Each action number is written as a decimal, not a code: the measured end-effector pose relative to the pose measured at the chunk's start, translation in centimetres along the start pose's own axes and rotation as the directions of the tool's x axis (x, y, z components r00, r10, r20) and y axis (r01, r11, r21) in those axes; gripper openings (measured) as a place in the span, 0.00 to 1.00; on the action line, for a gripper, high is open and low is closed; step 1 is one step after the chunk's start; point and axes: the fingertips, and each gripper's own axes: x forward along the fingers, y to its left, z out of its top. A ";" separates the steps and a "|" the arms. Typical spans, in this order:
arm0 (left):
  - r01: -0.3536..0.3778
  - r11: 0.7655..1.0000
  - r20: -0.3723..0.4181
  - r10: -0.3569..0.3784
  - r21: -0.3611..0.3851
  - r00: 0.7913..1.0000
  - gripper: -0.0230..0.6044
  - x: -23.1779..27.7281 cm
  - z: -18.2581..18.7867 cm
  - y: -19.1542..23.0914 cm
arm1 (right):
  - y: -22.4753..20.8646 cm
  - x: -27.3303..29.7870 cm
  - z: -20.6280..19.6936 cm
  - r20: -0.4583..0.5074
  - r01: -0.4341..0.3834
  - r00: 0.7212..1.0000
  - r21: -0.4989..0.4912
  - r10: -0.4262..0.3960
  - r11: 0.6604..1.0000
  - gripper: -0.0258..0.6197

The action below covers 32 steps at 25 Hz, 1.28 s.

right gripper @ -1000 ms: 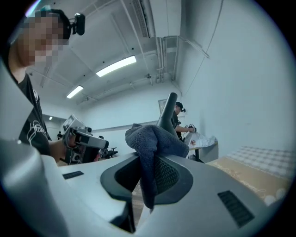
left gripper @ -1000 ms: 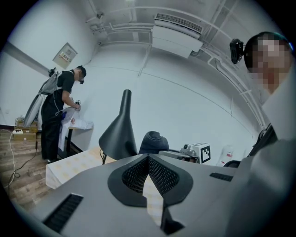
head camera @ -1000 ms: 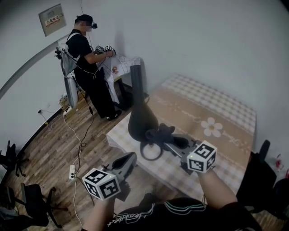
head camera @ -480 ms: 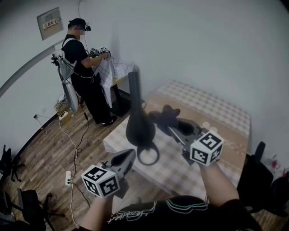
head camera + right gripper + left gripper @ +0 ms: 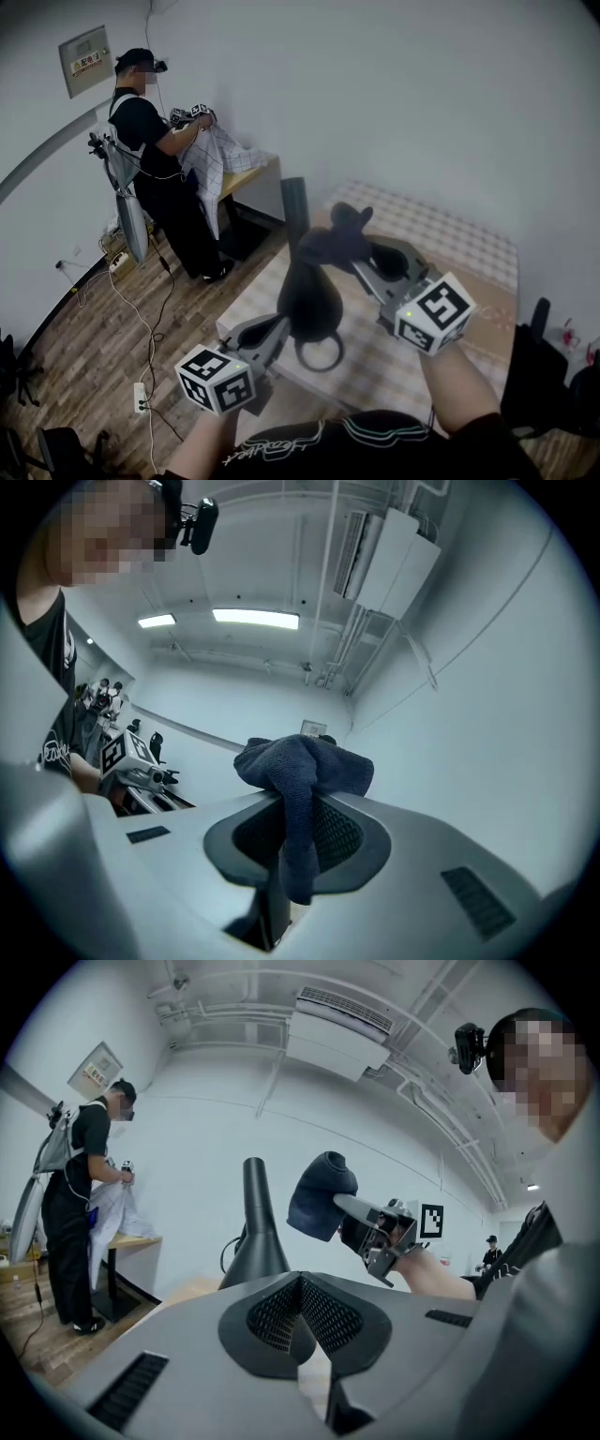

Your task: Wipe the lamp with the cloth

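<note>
One cloth point(image 5: 336, 242) in right gripper point(image 5: 356, 258), wall sign point(image 5: 84, 58) illegible

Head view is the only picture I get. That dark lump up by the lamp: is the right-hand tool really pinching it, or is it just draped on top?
Observer: Pinched. The right gripper view shows the right gripper shut on the cloth, with a tail of it hanging down between the jaws.
Visitor: Is it rubbing the lamp at this moment?
Observer: No. In the left gripper view a strip of wall shows between the cloth and the neck of the lamp, so they are apart.
Visitor: And the left tool, is it holding anything?
Observer: No. In its own view the left gripper has its jaws together with nothing between them.
</note>
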 end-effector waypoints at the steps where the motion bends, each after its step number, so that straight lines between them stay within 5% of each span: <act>1: 0.011 1.000 -0.004 -0.011 0.003 1.000 0.04 0.2 0.7 1.0 | -0.3 1.1 0.8 0.004 0.015 1.000 -0.029 -0.015 0.999 0.13; 5: 0.049 0.999 -0.016 -0.049 -0.001 0.999 0.04 0.5 3.8 5.6 | -1.5 6.3 3.0 0.007 0.073 0.997 -0.100 -0.073 0.992 0.13; 19: 0.198 0.980 -0.001 -0.198 0.024 0.980 0.04 0.7 2.9 9.5 | -3.2 8.7 3.3 0.029 0.275 0.960 -0.279 -0.279 0.920 0.13; 32: 0.306 0.952 -0.027 -0.306 0.002 0.952 0.04 1.2 3.2 12.1 | -3.0 12.2 0.8 -0.083 0.315 0.932 -0.300 -0.353 0.901 0.13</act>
